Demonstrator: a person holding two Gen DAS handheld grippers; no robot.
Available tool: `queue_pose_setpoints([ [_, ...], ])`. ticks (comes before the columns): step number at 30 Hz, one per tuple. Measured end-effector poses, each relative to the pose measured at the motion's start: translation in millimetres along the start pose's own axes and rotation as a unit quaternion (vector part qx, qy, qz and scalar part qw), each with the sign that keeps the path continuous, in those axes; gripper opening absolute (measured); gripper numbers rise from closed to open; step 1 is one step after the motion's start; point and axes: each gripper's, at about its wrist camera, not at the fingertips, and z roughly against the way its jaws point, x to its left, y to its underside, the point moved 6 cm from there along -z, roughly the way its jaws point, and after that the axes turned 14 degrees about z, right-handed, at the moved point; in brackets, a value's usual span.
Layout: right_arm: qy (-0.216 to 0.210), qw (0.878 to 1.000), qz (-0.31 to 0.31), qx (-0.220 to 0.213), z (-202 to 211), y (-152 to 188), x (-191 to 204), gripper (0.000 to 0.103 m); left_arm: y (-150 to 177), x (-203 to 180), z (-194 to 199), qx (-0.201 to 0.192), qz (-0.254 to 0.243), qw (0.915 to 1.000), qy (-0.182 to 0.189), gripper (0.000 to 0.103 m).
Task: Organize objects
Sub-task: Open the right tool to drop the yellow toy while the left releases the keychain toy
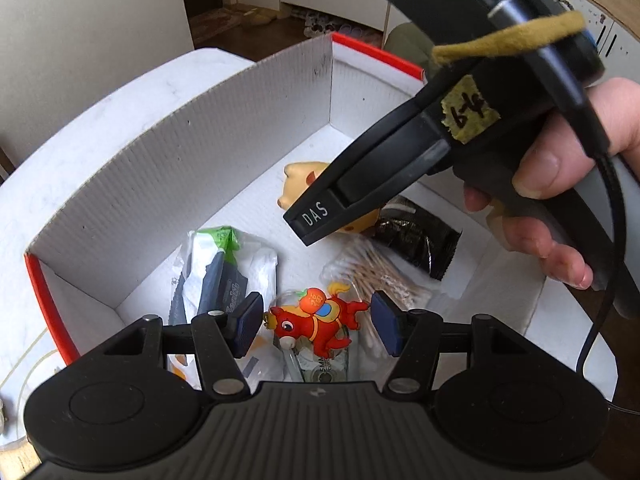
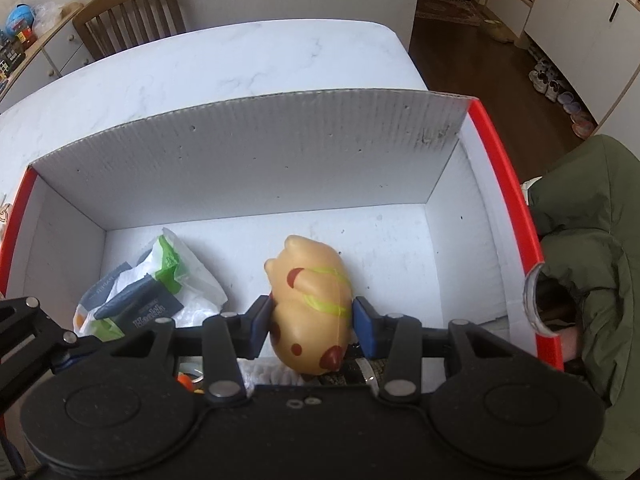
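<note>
The tan squeeze toy (image 2: 310, 308), a plump animal with red spots and a yellow-green stripe, sits pinched between the blue pads (image 2: 362, 330) of the right gripper (image 2: 312, 328), inside the white corrugated box (image 2: 248, 152) near the middle of its floor. Its lower end is hidden behind the gripper body, and in the left wrist view only its head shows past the black shell of the other tool.

The left gripper (image 1: 318, 326) holds its pads (image 1: 248, 322) spread either side of a red toy horse (image 1: 316, 326) with an orange on its back; whether the pads touch it cannot be told. The clear packet under the horse is cut off by the gripper body.

Around these lie a crumpled white and green bag (image 2: 160, 292), a bundle of cotton swabs (image 1: 376, 276) and a dark foil packet (image 1: 416, 236), partly covered by the right-hand tool. A hand (image 1: 560, 200) grips that tool, which bears a yellow tape label.

The box, red-edged, stands on a white marble-patterned table (image 2: 224, 60). Beyond are a wooden chair (image 2: 128, 12), white cabinets (image 2: 580, 32), a dark wood floor with shoes, and a green garment (image 2: 592, 240) at the right edge.
</note>
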Motion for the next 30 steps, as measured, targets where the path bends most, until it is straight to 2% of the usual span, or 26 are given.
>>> queue_pose_setpoints([
  [7,-0.009,1.0,-0.011,-0.002,2.7,-0.4,-2.8,0.045,3.1,3.2,-6.2,0.028,0.012,0.9995,0.006,0.059],
  [11,-0.01,1.0,-0.011,-0.005,7.8,1.7,-3.4,0.054,3.8,4.4,-3.8,0.03,0.012,0.9995,0.006,0.06],
  [12,-0.01,1.0,-0.01,-0.006,9.6,2.5,-3.2,0.055,3.8,4.9,-1.9,0.028,0.013,0.9995,0.008,0.062],
  [14,-0.01,1.0,-0.007,-0.01,13.6,3.8,-1.9,0.055,3.7,6.5,3.1,0.021,0.021,0.9995,0.013,0.067],
  [19,-0.015,1.0,0.001,-0.025,30.9,4.4,3.2,0.058,4.4,12.1,18.0,0.004,0.048,0.9985,0.026,0.067],
  [21,-0.014,0.999,0.004,-0.033,39.7,3.8,4.6,0.062,5.1,13.1,26.3,-0.005,0.057,0.9979,0.031,0.067],
  [30,-0.021,0.997,0.0,-0.077,80.5,2.6,17.4,0.069,1.7,18.8,68.9,-0.055,0.07,0.995,0.045,0.067],
])
